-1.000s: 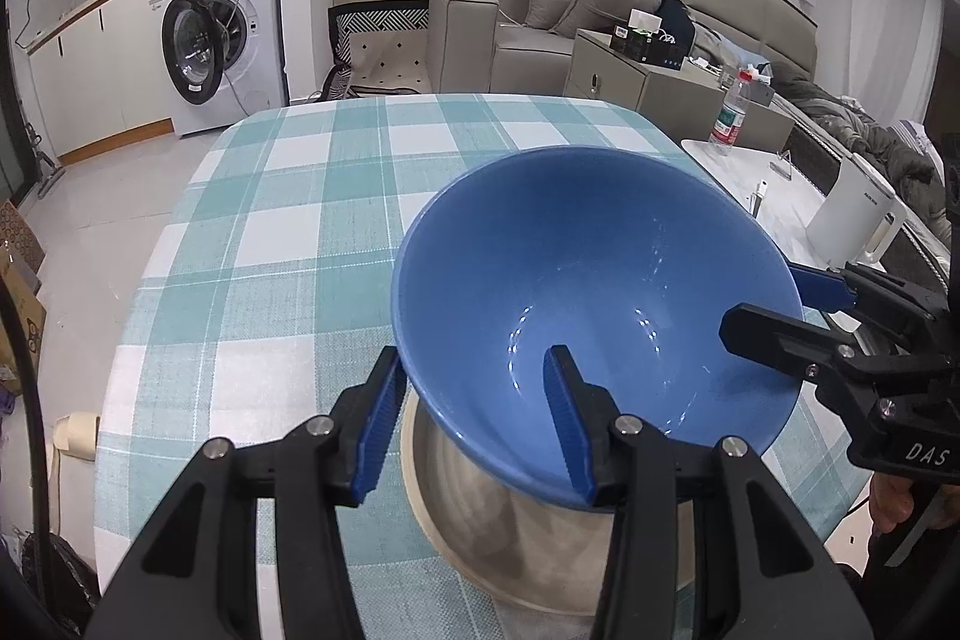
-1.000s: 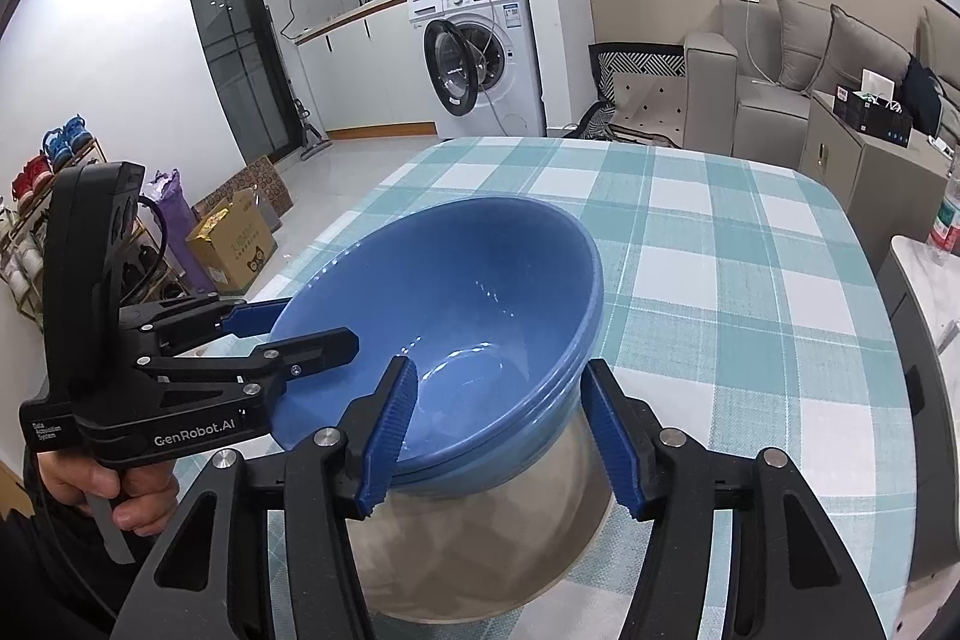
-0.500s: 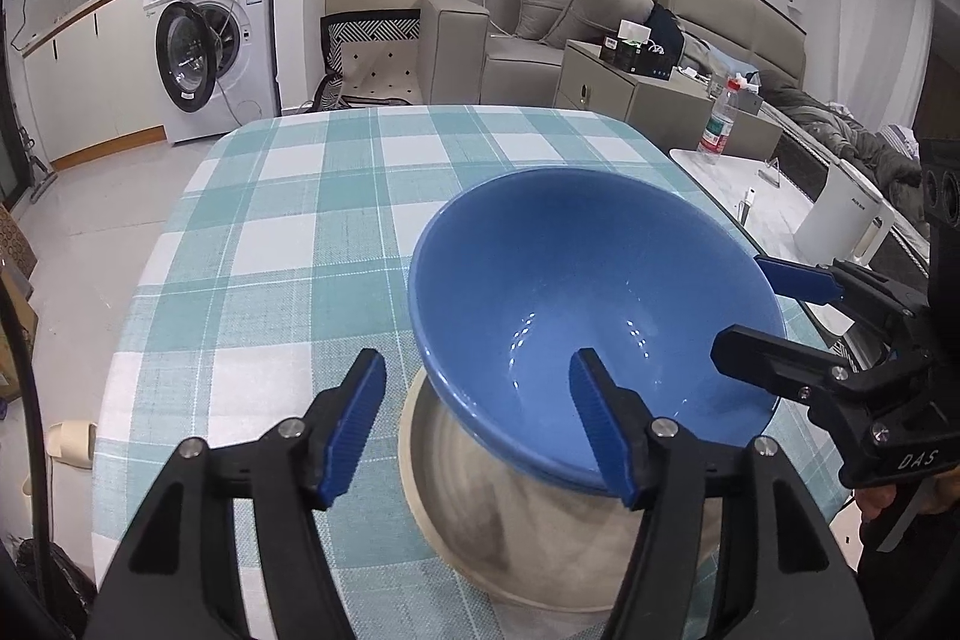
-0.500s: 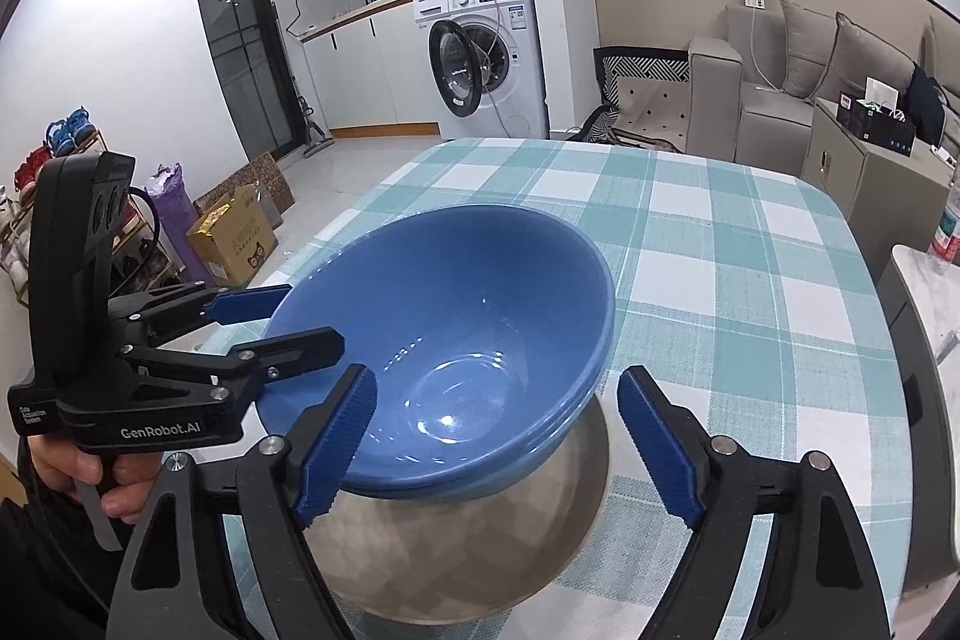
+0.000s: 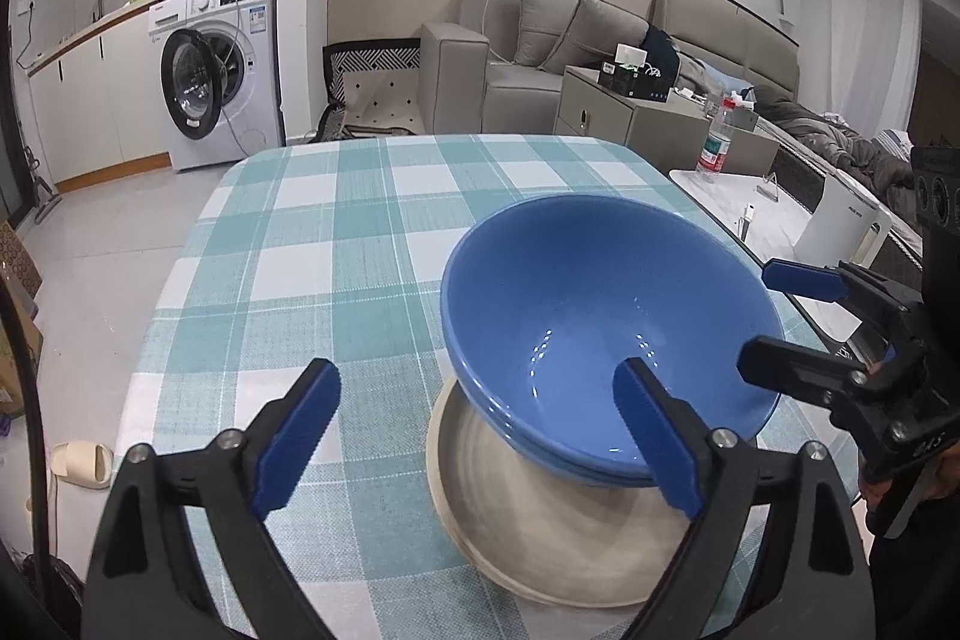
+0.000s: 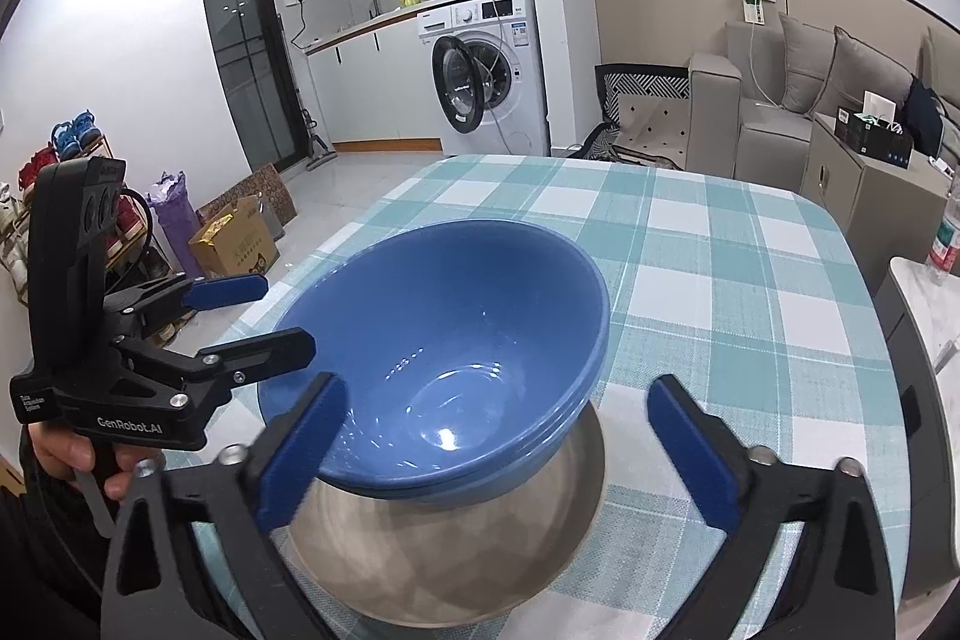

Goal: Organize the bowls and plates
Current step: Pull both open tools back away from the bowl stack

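While both sets of jaws are opening, a blue bowl (image 5: 606, 334) is seen nested in a second blue bowl (image 5: 576, 472) of the same shape, only the rim of which shows beneath it. The stacked pair is set inside a wide beige dish (image 5: 540, 538), and the pair leans toward the far side of that dish rather than sitting centred. The dish is placed on a table covered with a teal-and-white checked cloth (image 5: 336, 244), near the table's front edge.

The left gripper (image 5: 480, 430) is released: its jaws are spread wide, with one blue pad (image 5: 654, 436) seen in front of the bowl's near wall and the other well out over the cloth, so the rim lies between them without being pressed. The right gripper (image 6: 492, 454) is likewise released, its jaws spread wide on either side of the bowl's near rim and dish, with neither pad pressing on the ware. In the right wrist view the left gripper (image 6: 246, 316) is seen at the bowl's left side, carried by a hand (image 6: 84, 460) at its trigger; in the left wrist view the right gripper (image 5: 780, 316) is seen at the bowl's right side.

Beyond the table a washing machine (image 5: 222, 70) with its door ajar is set under a counter, and a grey sofa (image 5: 540, 58) is placed along the back wall. A white kettle (image 5: 840, 226) and a plastic bottle (image 5: 717, 142) are seen on a side surface to the right.
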